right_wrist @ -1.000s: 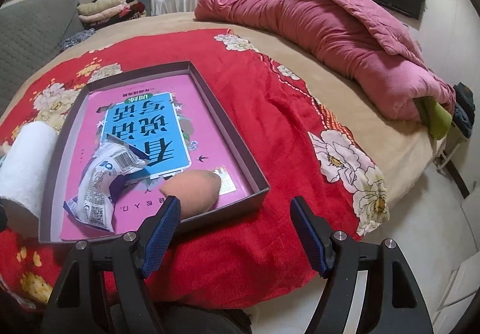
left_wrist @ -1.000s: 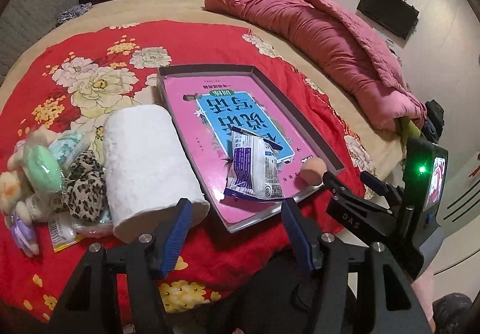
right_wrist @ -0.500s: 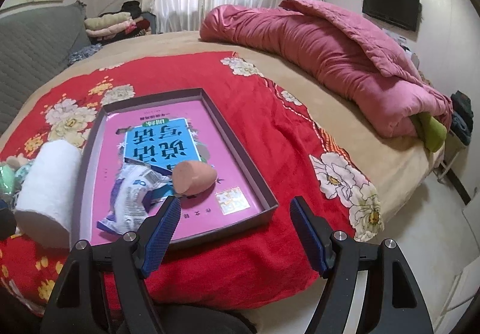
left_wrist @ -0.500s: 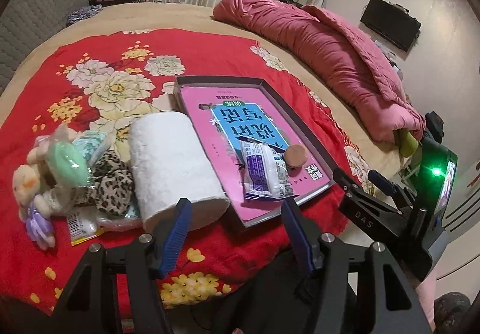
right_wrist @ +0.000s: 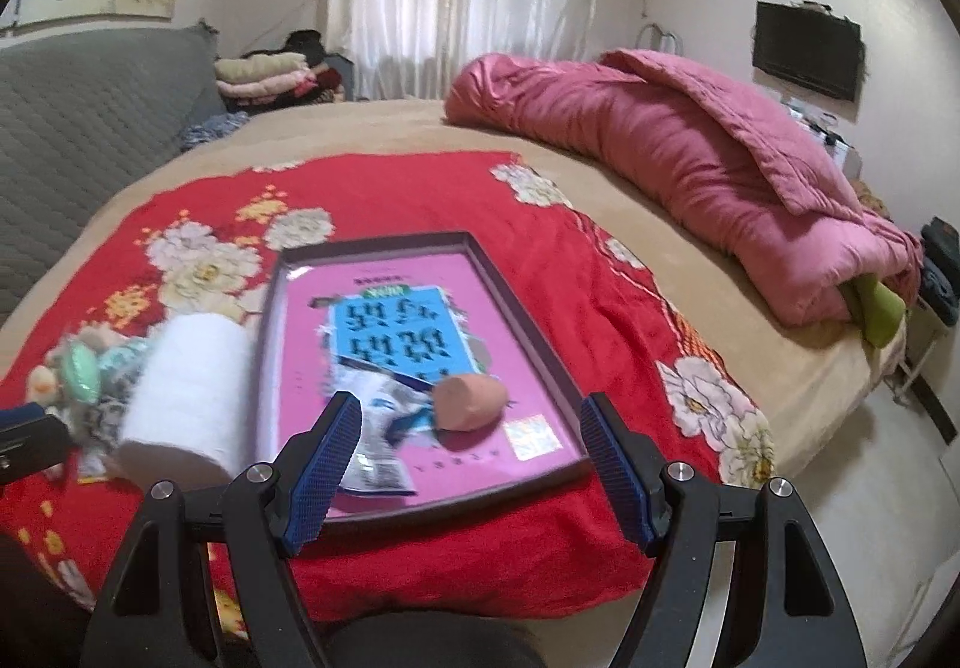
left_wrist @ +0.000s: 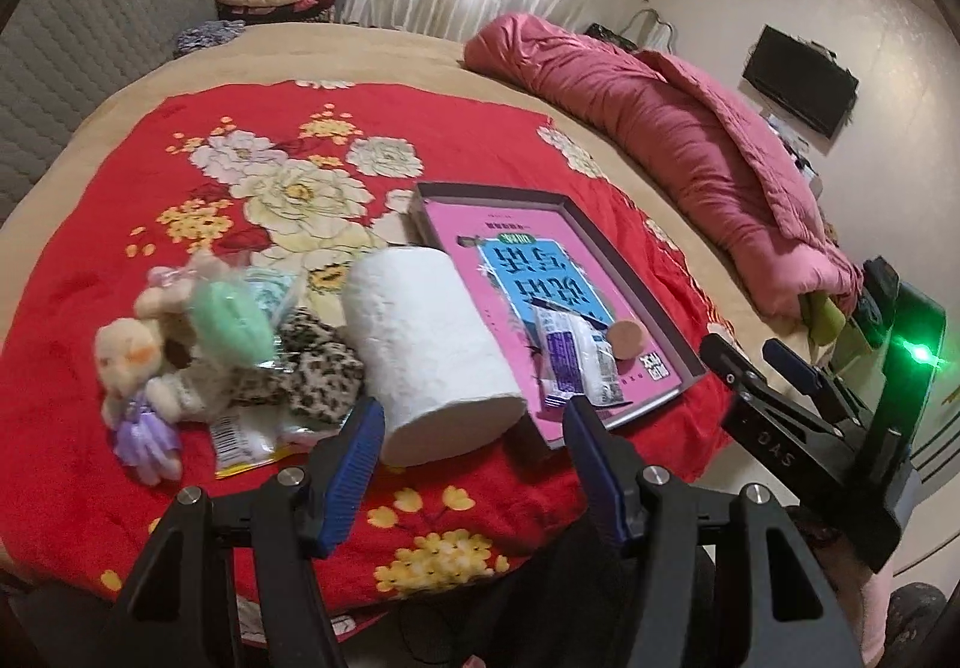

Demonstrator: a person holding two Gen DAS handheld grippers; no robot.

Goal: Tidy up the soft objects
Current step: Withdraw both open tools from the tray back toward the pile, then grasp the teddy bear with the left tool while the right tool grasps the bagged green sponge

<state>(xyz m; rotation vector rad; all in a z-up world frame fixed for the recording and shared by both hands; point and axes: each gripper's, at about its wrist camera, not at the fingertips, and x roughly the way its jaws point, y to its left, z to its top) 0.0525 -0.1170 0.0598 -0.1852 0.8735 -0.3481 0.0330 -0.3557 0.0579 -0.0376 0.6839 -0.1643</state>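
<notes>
A shallow box (left_wrist: 576,212) (right_wrist: 528,332) with a pink printed bottom lies on the red flowered blanket. Inside it rest a white and purple packet (left_wrist: 576,362) (right_wrist: 378,428) and a peach sponge egg (left_wrist: 624,339) (right_wrist: 471,403). Left of the box lies a white paper roll (left_wrist: 429,350) (right_wrist: 189,398), and beyond it a heap: a green sponge in a wrapper (left_wrist: 231,320), a leopard-print piece (left_wrist: 312,368) and a small plush doll (left_wrist: 135,386). My left gripper (left_wrist: 471,449) hangs open and empty above the blanket's near edge. My right gripper (right_wrist: 471,455) is open too, empty, before the box.
A rolled pink quilt (right_wrist: 690,158) lies along the bed's right side. A grey headboard (right_wrist: 90,116) and folded clothes (right_wrist: 270,74) stand at the back left. A television (right_wrist: 807,50) hangs on the right wall. The right gripper's body (left_wrist: 840,416) shows at the left view's right edge.
Both grippers have drawn back and up from the bed, so the box and the heap look smaller and farther. Nothing on the bed has moved.
</notes>
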